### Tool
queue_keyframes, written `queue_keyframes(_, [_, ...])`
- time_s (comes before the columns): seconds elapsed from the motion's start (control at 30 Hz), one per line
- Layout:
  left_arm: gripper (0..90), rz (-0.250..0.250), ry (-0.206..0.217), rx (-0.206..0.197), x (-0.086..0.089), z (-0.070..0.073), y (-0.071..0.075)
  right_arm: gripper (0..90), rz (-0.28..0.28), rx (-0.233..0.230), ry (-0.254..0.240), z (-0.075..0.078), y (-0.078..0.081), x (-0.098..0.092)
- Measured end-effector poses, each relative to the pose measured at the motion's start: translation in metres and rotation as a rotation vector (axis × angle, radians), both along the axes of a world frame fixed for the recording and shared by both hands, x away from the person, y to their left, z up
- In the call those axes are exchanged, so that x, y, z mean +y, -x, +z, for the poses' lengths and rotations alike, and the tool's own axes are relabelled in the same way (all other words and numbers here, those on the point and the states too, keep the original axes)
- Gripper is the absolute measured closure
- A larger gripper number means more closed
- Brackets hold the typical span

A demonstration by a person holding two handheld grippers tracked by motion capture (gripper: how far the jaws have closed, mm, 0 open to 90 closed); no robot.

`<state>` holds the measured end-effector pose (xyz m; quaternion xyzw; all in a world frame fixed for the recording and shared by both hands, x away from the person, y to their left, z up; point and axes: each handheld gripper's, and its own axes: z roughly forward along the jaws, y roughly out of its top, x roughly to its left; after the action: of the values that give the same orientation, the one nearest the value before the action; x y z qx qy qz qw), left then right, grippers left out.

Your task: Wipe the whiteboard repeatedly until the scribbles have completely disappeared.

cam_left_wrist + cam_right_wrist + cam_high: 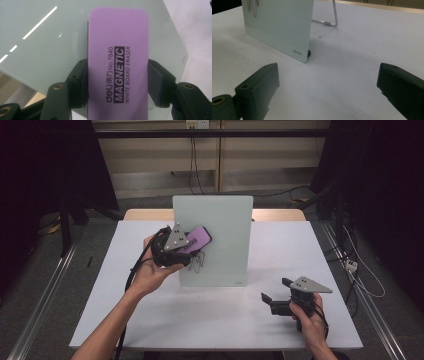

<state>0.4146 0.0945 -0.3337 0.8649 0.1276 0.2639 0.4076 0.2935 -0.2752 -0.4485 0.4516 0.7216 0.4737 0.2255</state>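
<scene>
Left side first: the left hand (150, 270) holds the left gripper (186, 251) up against the front of a pale glass board (220, 240) that stands upright mid-table on a wire stand (329, 17). The jaws are clamped on a purple eraser (199, 239), one pad on each long edge; in the left gripper view the eraser (117, 62) reads "deli No.7840 MAGNETIC WHITE BOARD ERASER" w/ the board (45, 50) right behind it. The eraser's face looks flat to the glass, tilted up to the right in the high view; whether it actually touches the board can't be told. Just below the eraser there are dark looped pen marks (199, 262) on the board, roughly paper-clip shaped.

Center: the white table (225, 320) is bare in front of the board. The board's lower right corner (299, 53) carries a small "deli" logo & sits on a small dark foot.

Right side: the right hand (309, 320) holds the right gripper (276, 290) low, near the table's front right, well apart from the board. Its jaws are spread wide w/ nothing between them, pointing toward the board's lower right corner.
</scene>
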Motion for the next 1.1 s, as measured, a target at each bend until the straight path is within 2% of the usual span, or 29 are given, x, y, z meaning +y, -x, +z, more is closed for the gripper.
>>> queue_keyframes(0.3, [41.3, -0.043, -0.089, 0.037, -0.010, -0.028, 0.012, 4.3, 0.000, -0.002, 0.001, 0.000, 0.000, 0.000])
queue_keyframes(0.4, [41.3, -0.050, -0.091, 0.048, -0.010, -0.033, 0.013, 4.3, 0.001, -0.001, 0.000, 0.000, 0.000, 0.000])
queue_keyframes(0.5, [41.3, -0.049, -0.077, 0.071, -0.009, -0.031, 0.011, 4.3, 0.001, 0.001, -0.002, 0.000, 0.000, 0.001])
queue_keyframes(0.67, [41.3, -0.023, -0.048, 0.058, -0.001, -0.021, 0.008, 4.3, -0.001, 0.004, -0.003, 0.000, 0.000, 0.000])
queue_keyframes(0.87, [41.3, 0.035, 0.005, 0.025, 0.017, 0.003, -0.001, 4.3, -0.001, 0.003, -0.003, 0.000, 0.000, 0.000])
queue_keyframes(0.97, [41.3, 0.056, 0.027, 0.017, 0.023, 0.010, -0.004, 4.3, 0.001, 0.001, -0.001, 0.000, 0.000, 0.000])
queue_keyframes(1.1, [41.3, 0.060, 0.012, 0.009, 0.021, 0.007, -0.003, 4.3, 0.003, 0.001, -0.001, 0.000, 0.000, 0.001])
